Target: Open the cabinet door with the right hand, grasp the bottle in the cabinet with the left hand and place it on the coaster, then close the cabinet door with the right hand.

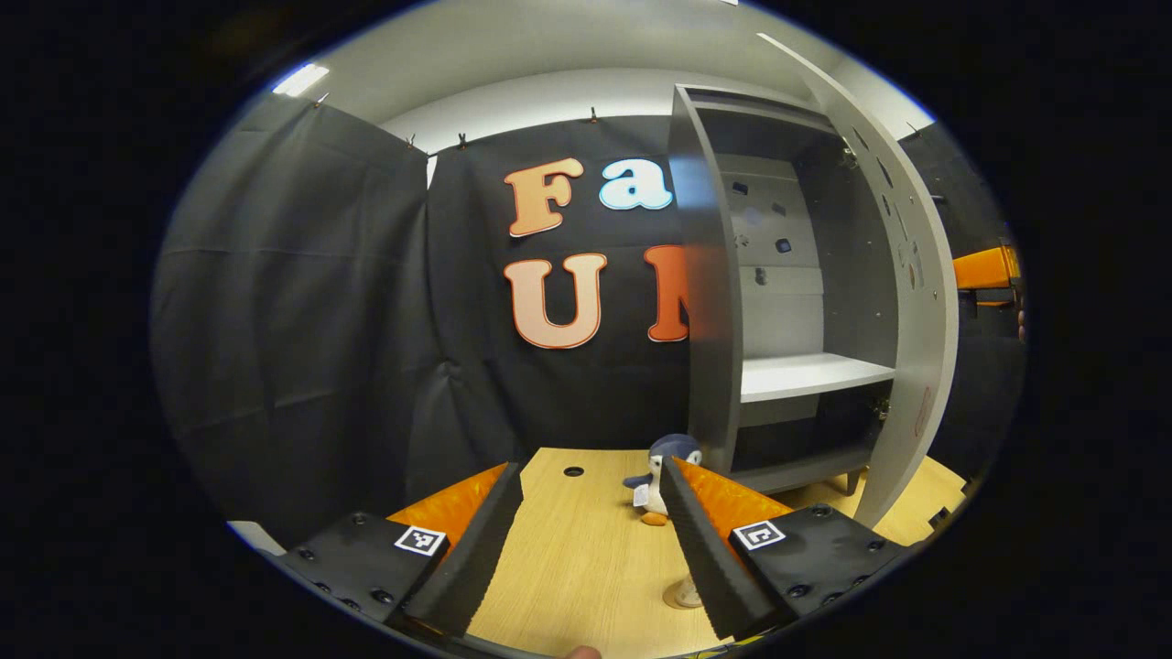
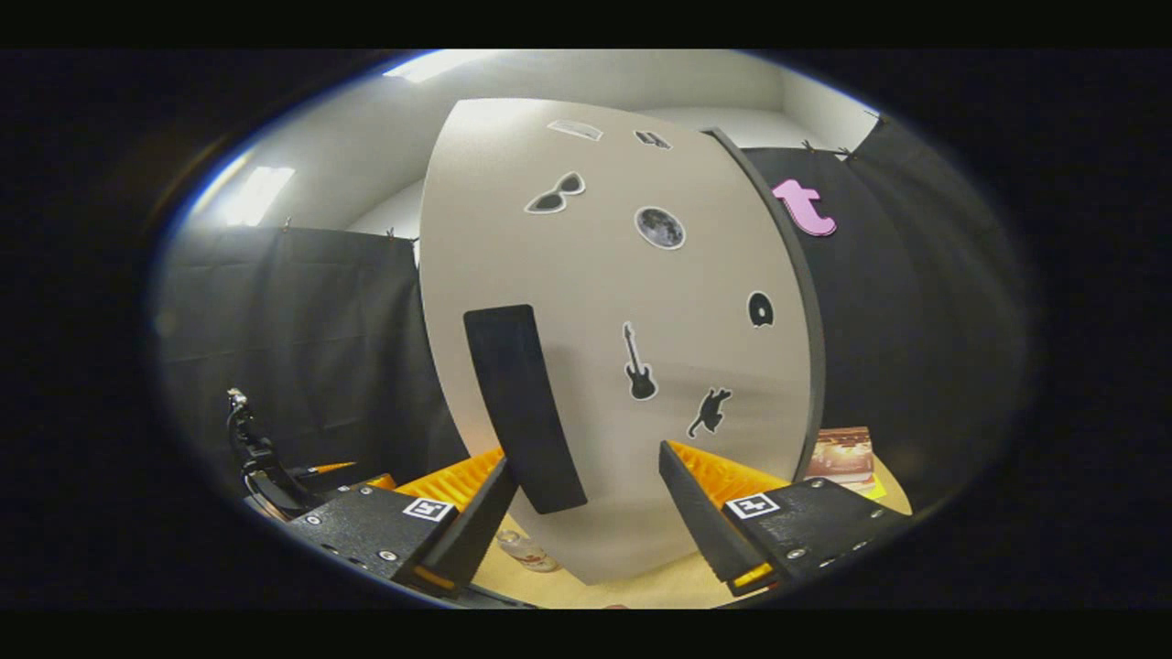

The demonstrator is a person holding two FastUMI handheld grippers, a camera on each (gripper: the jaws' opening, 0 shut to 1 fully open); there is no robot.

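The grey cabinet [image 1: 787, 275] stands open at the back of the wooden table [image 1: 586, 549], and its white shelf [image 1: 810, 373] is bare. Its door [image 1: 916, 302] is swung out to the right. My left gripper [image 1: 588, 471] is open over the table with nothing between its fingers. A small clear object [image 1: 682, 595], partly hidden by one finger, sits on the table close below it. In the right gripper view, the door's outer face [image 2: 623, 302] with stickers is right in front. My right gripper [image 2: 586, 458] is open, with the lower end of the black handle [image 2: 522, 403] between its fingers. A small clear bottle [image 2: 529, 551] stands on the table under the door.
A toy penguin [image 1: 664, 476] stands on the table in front of the cabinet, near a round hole [image 1: 574, 471] in the tabletop. Beyond the door's edge an orange part [image 1: 984, 270] of the other gripper shows. A small box [image 2: 842, 453] lies right of the door.
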